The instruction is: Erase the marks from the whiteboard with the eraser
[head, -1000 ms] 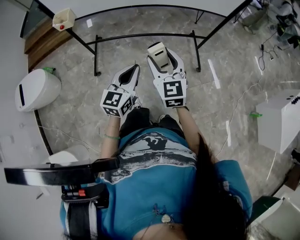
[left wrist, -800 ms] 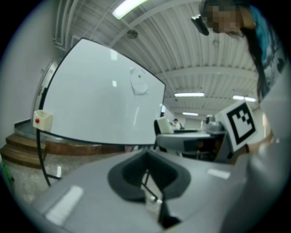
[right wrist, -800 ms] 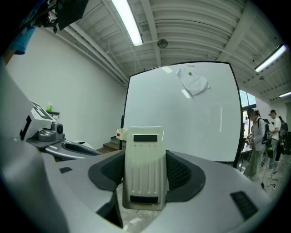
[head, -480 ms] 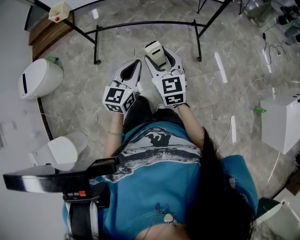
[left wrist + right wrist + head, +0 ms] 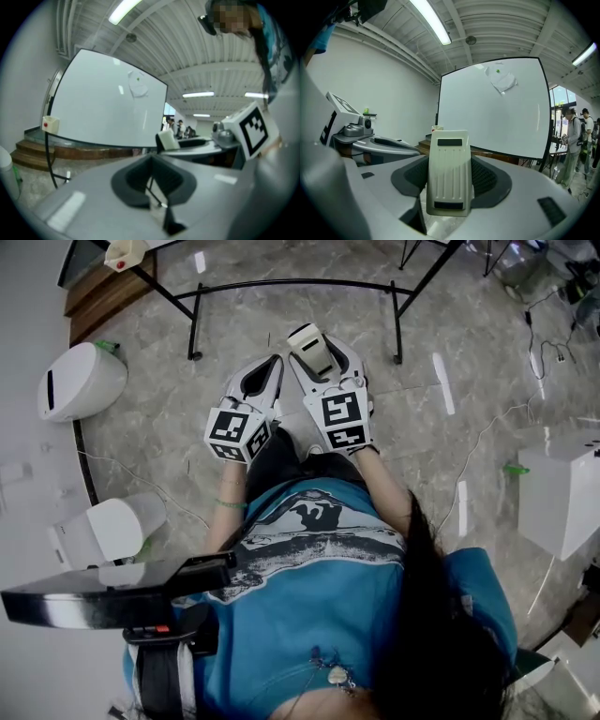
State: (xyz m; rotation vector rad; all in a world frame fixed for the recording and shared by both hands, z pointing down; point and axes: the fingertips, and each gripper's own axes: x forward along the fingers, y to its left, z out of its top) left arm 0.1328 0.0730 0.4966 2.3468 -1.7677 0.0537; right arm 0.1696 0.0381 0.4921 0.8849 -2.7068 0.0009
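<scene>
The whiteboard [image 5: 497, 108] stands ahead on a black frame; in the right gripper view a faint smudge with a small green dot [image 5: 500, 78] shows near its top. The same board [image 5: 103, 103] fills the left gripper view. A cream ribbed eraser [image 5: 448, 171] stands upright between the jaws of my right gripper [image 5: 317, 348], which is shut on it, well short of the board. Just to its left in the head view, my left gripper [image 5: 270, 369] is held out, jaws closed together with nothing between them. The eraser [image 5: 168, 139] also shows from the left gripper view.
The board's black tube stand [image 5: 291, 285] crosses the marble floor ahead of the grippers. Two white bins [image 5: 80, 381] [image 5: 112, 526] sit at the left, a white cabinet [image 5: 562, 493] at the right, with cables on the floor. People [image 5: 572, 136] stand far behind at the right.
The head view has drifted, so the stand and bins sit higher in the picture. Both grippers keep the same pose, and the eraser stays held.
</scene>
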